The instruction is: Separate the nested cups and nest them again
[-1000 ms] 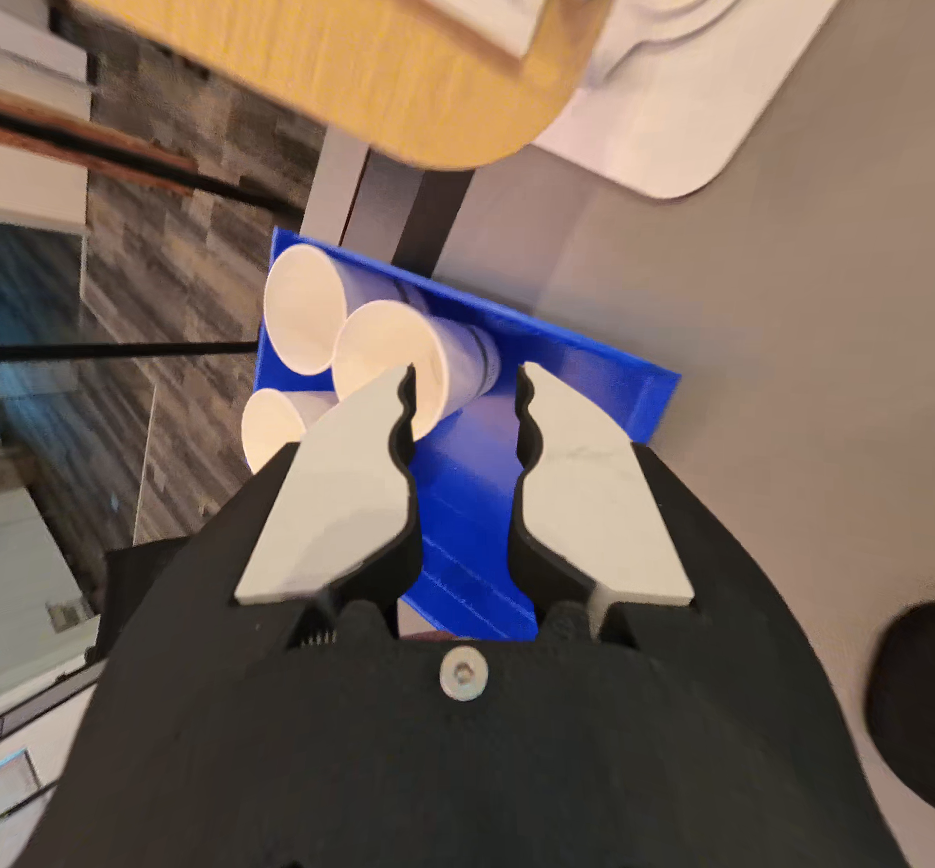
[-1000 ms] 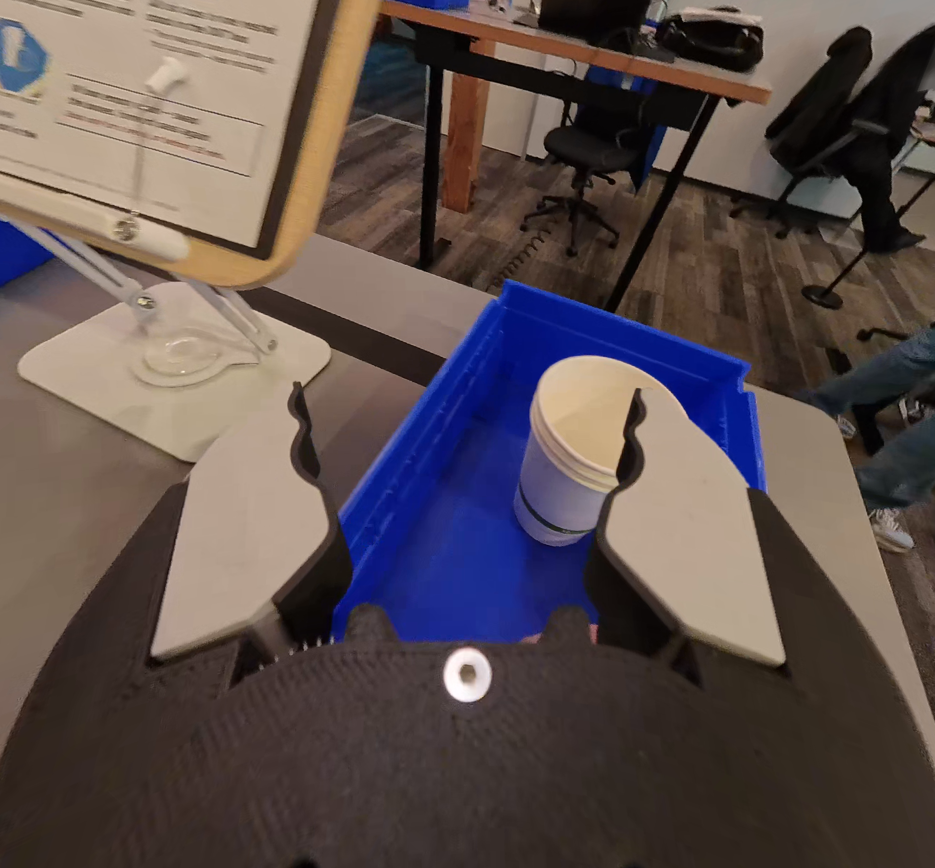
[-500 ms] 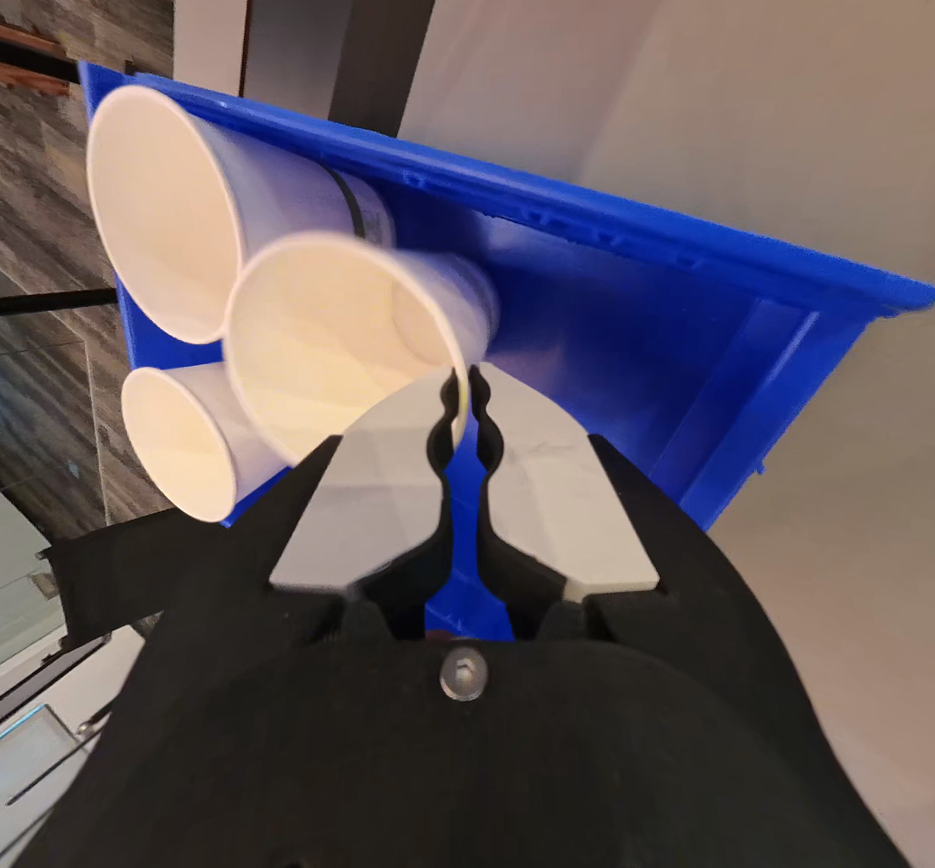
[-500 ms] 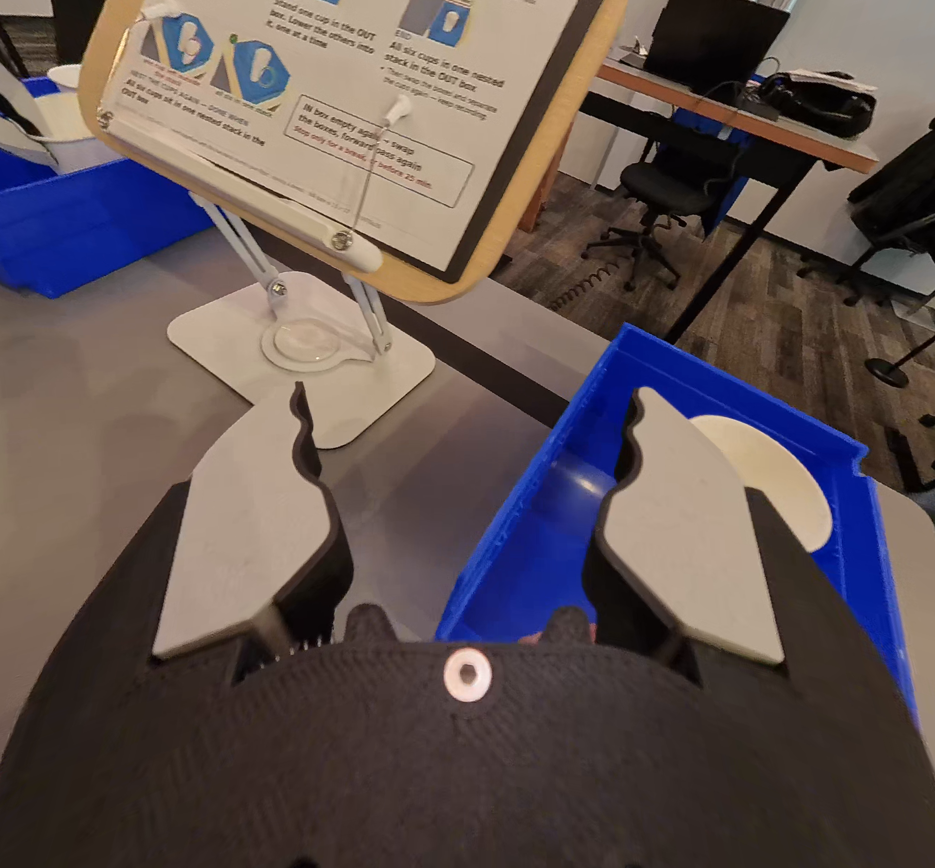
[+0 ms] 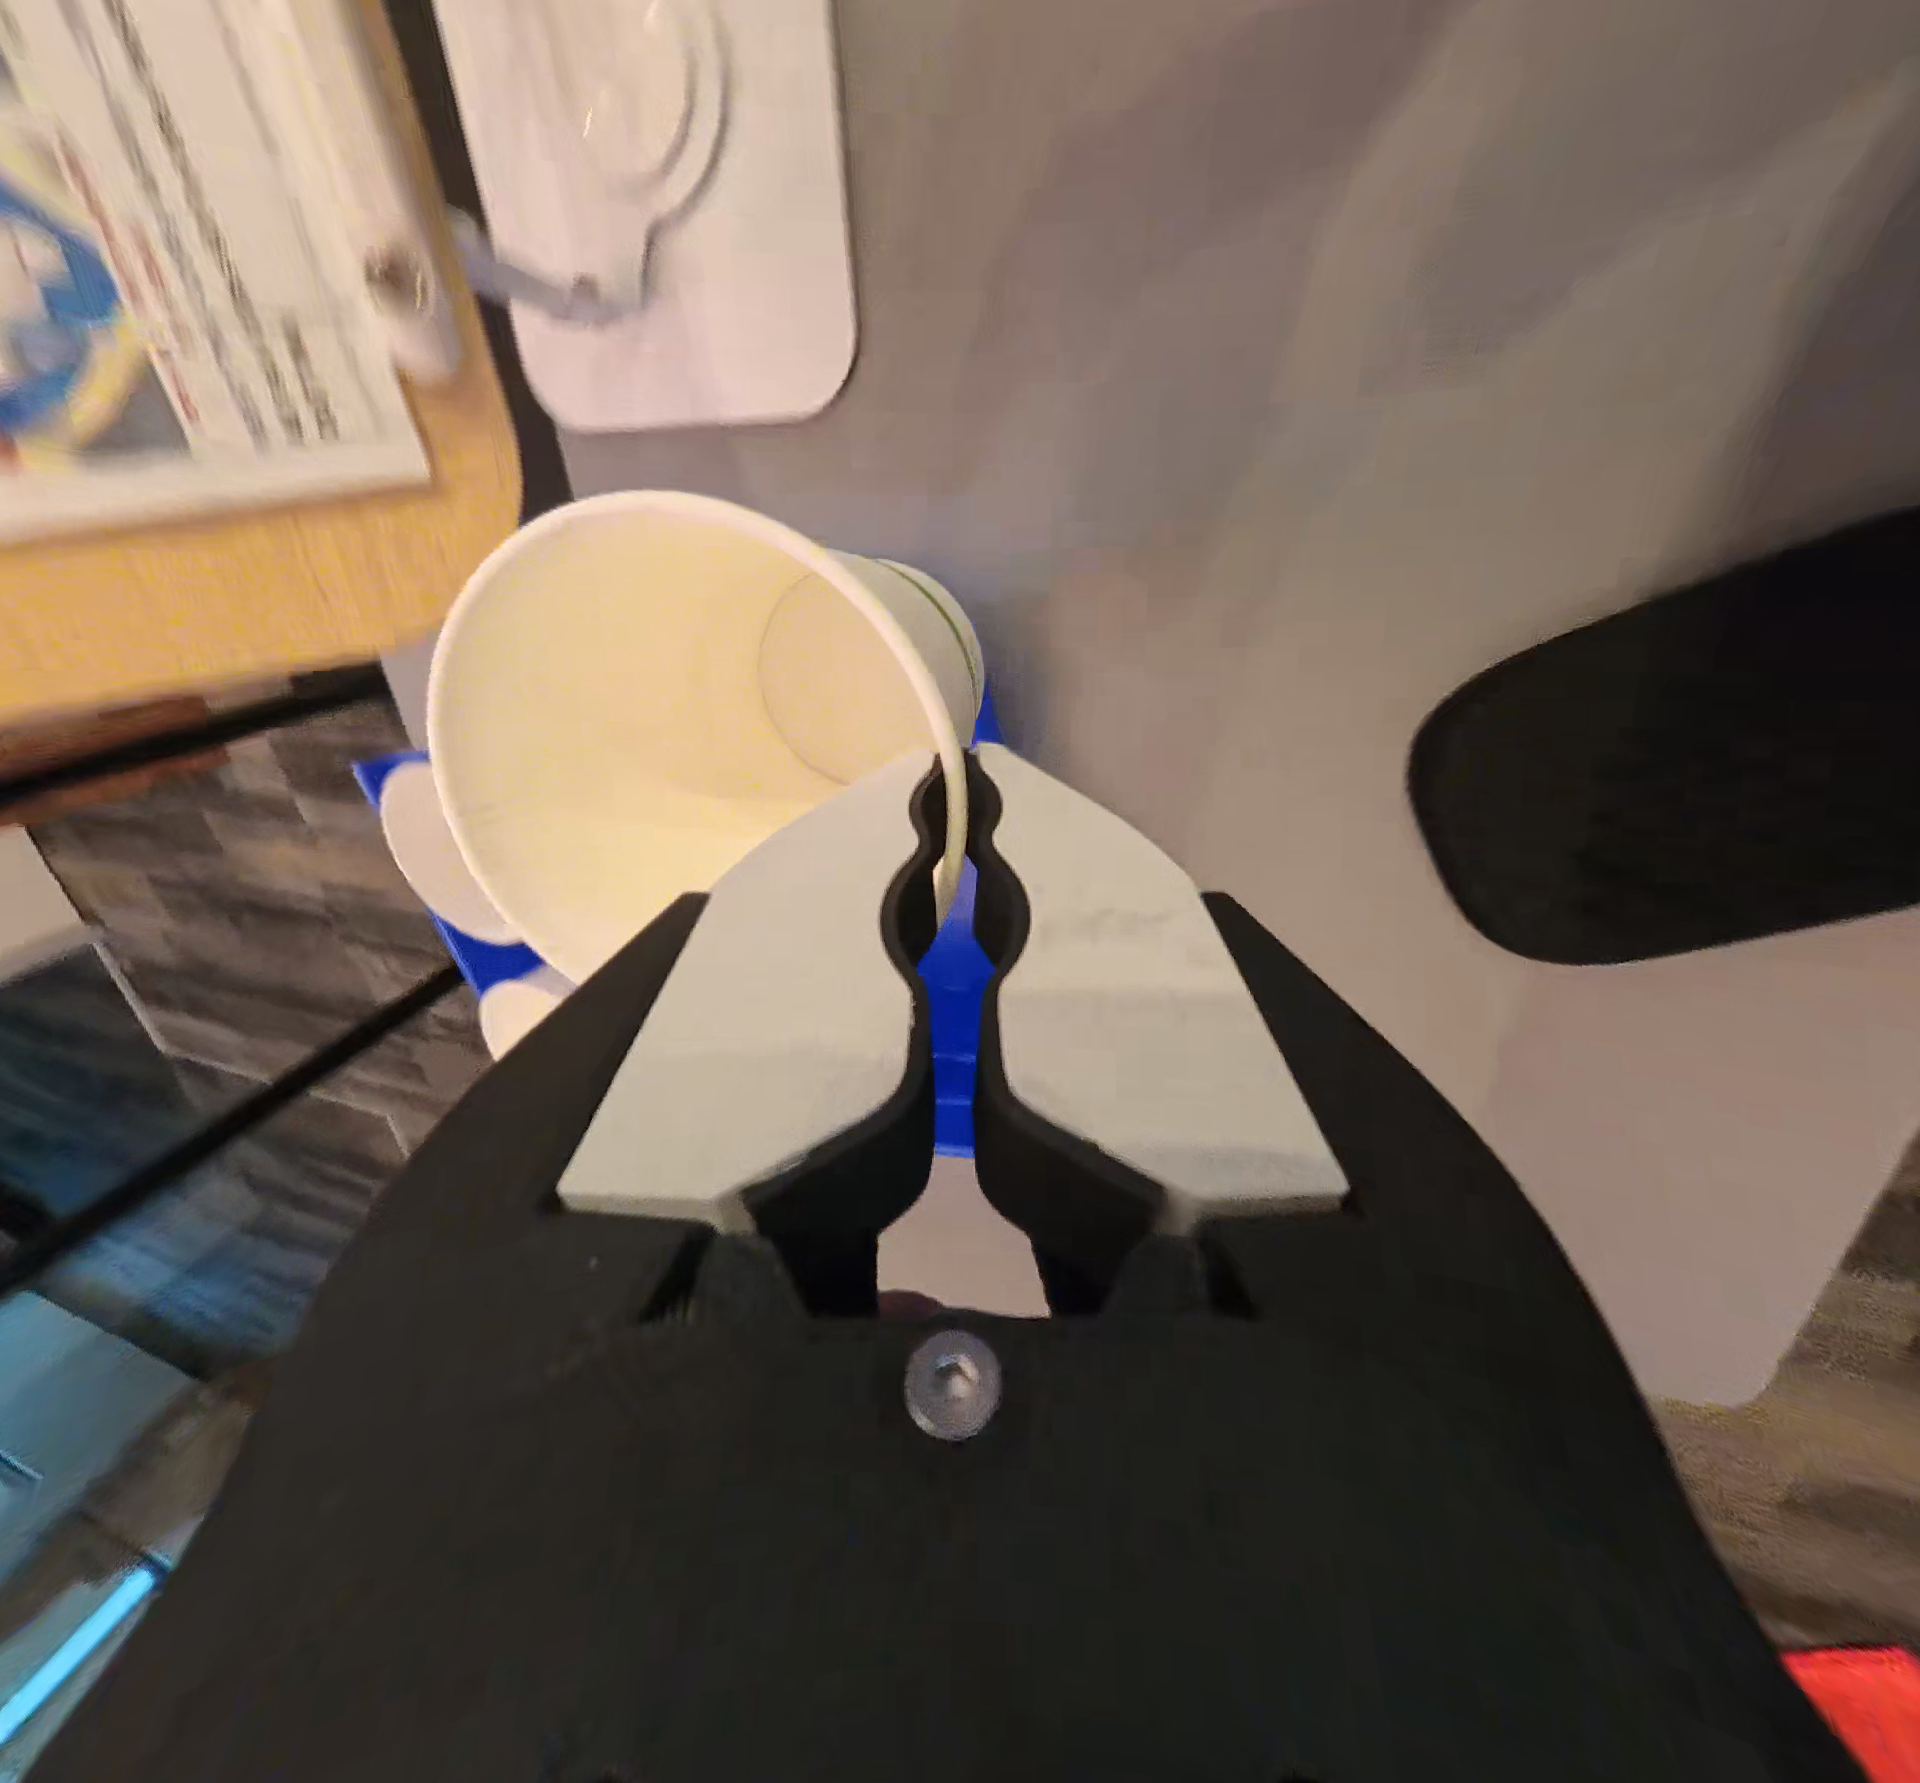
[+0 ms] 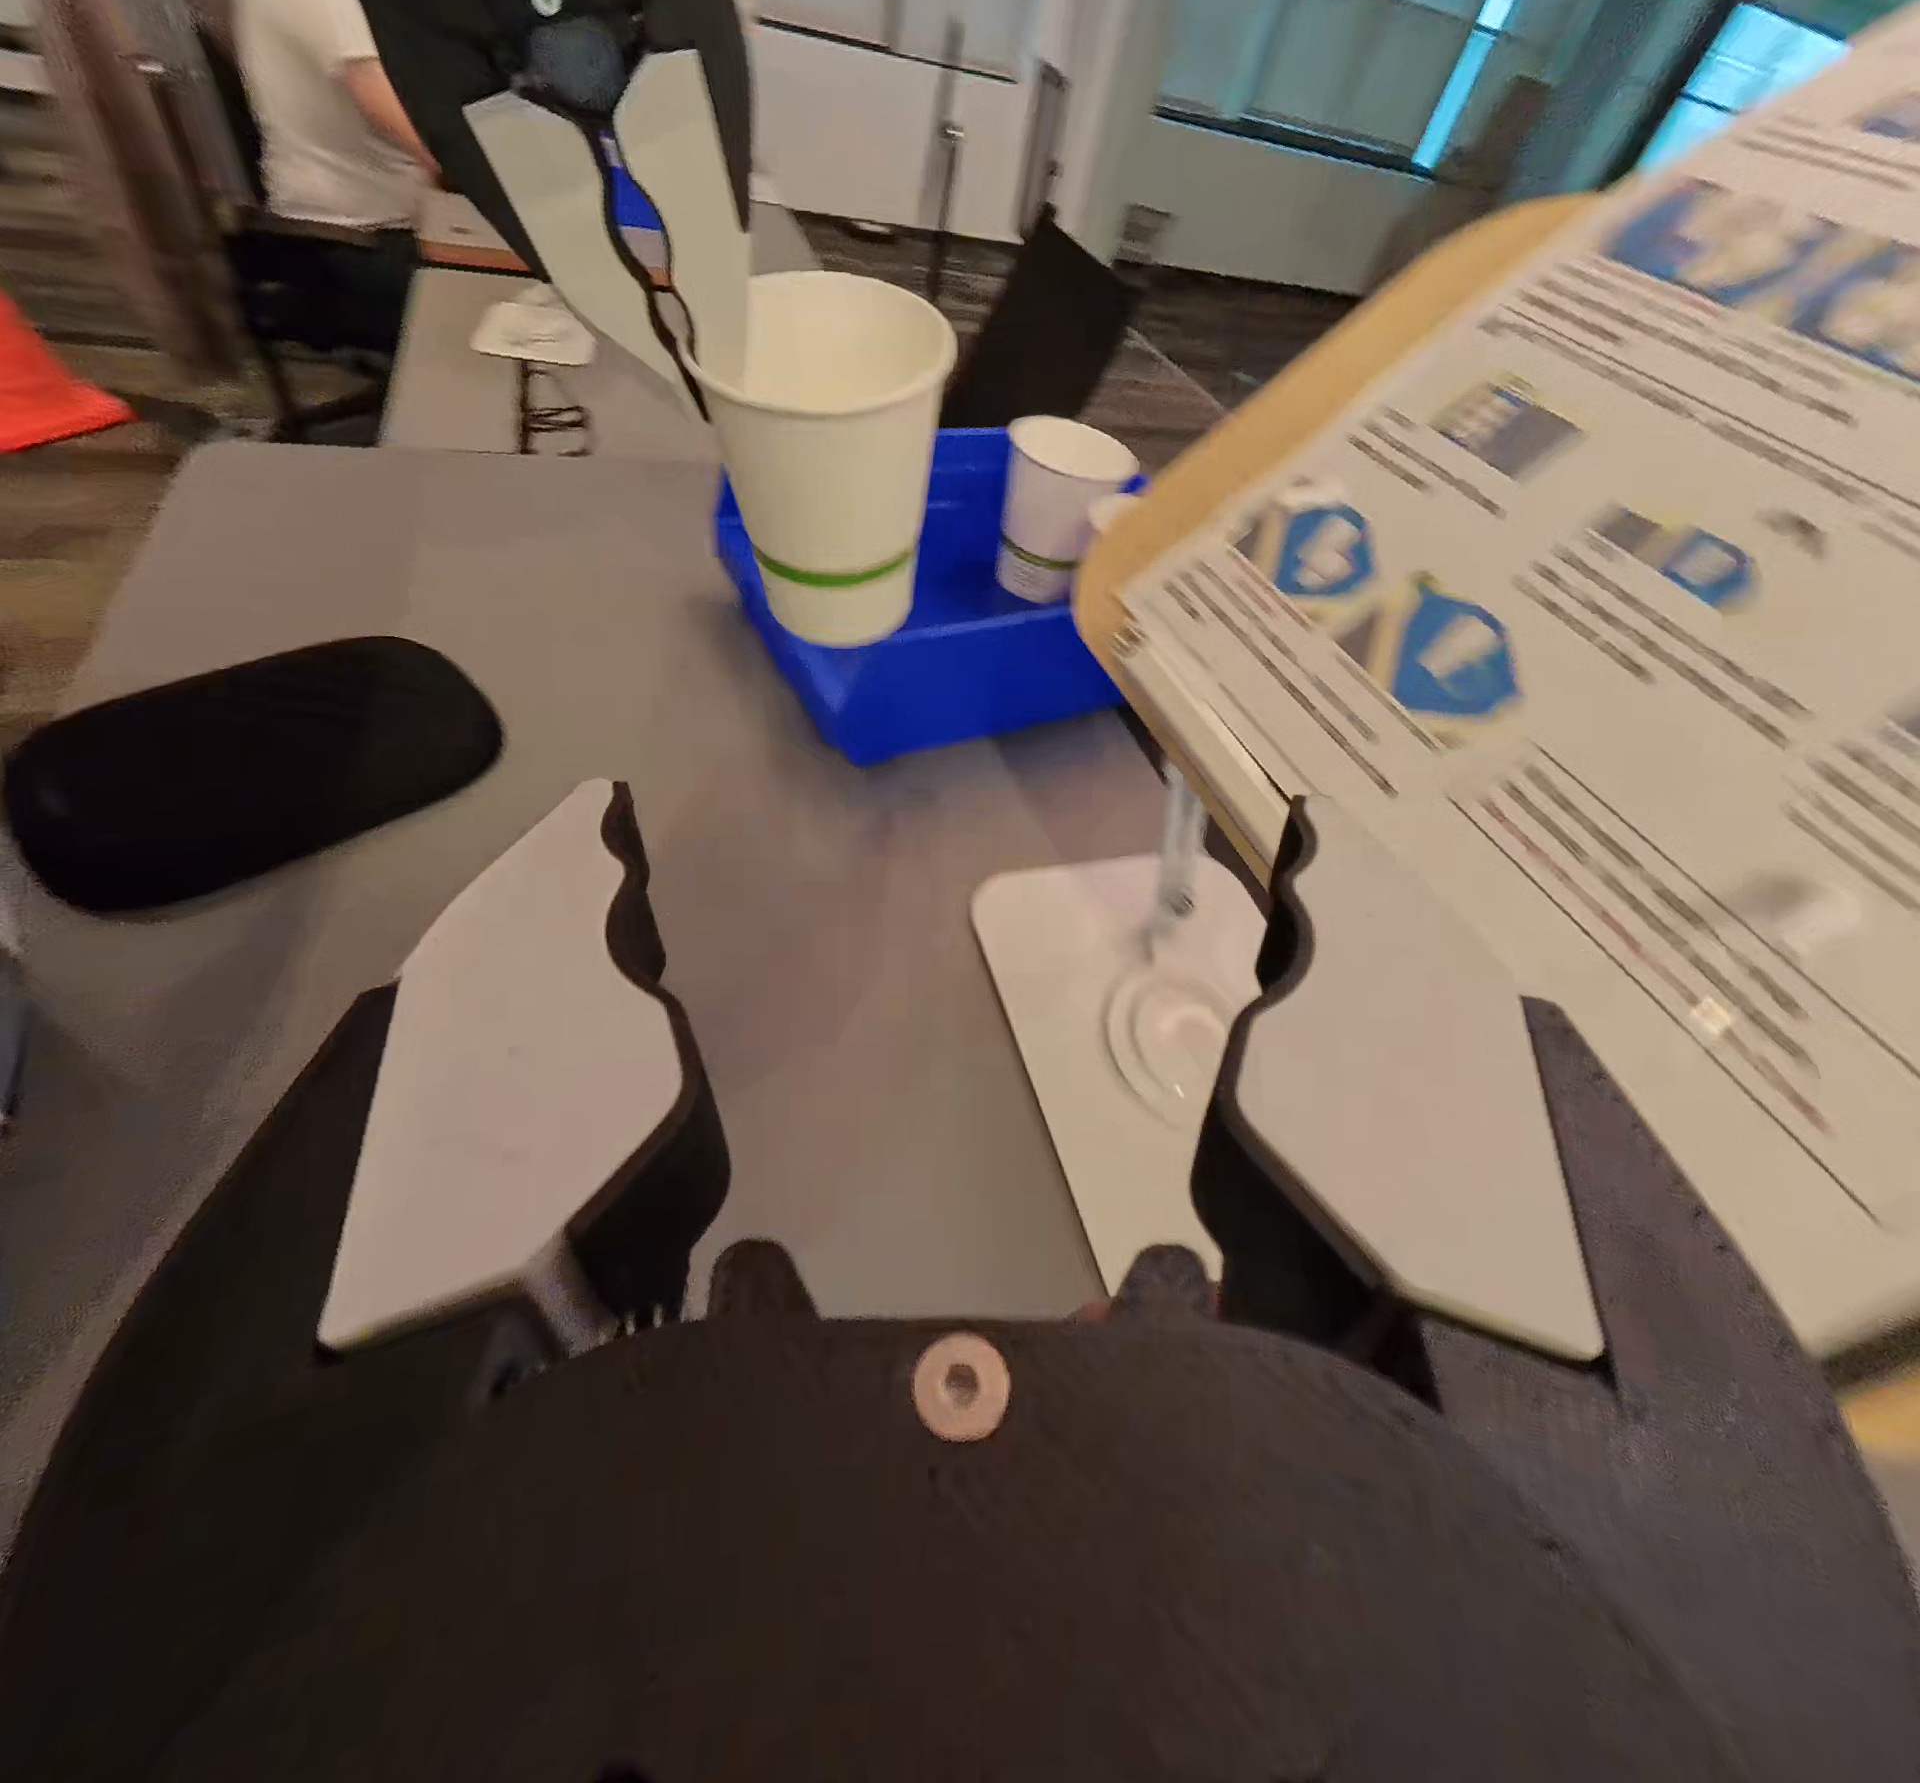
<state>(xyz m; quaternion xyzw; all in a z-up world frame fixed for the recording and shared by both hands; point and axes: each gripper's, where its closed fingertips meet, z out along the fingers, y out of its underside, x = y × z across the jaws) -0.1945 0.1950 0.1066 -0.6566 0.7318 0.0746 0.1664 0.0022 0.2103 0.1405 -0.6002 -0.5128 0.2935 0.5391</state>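
Your left gripper (image 6: 694, 351) holds a cup (image 6: 831, 455) by its rim, jaws clamped, lifted above the bin (image 6: 935, 673); your right gripper (image 6: 951, 860) waits over the worktop (image 6: 416, 570), jaws apart. Nesting step, seemingly: next, carry it to the stack.

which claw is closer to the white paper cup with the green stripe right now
Left. The left claw is clamped on the rim of the white paper cup, holding it above the blue bin. The right claw is open, well back over the grey table.
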